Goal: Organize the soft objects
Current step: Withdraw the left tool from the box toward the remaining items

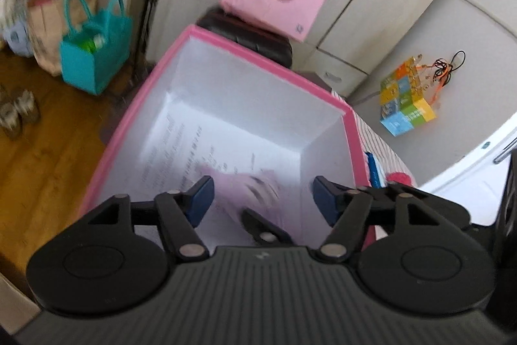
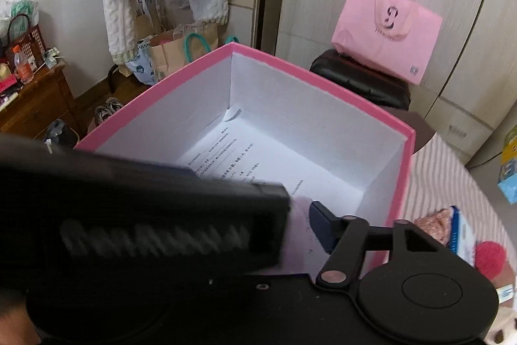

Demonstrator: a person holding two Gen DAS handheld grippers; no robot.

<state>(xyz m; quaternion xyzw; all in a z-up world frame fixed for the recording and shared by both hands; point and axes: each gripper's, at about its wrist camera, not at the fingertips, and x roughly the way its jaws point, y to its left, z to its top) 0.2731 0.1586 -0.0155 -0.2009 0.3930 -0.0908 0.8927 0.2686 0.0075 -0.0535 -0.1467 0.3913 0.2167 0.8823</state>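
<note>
While the left gripper (image 1: 261,193) is hovering over the pink-rimmed white cardboard box (image 1: 194,33), its blue-padded jaws are standing spread wide, gripping nothing. A blurred pale pink soft item (image 1: 252,186) is lying inside on a printed paper sheet (image 1: 194,144). The right gripper (image 2: 300,215) is half hidden behind the left tool; I cannot tell its state.
</note>
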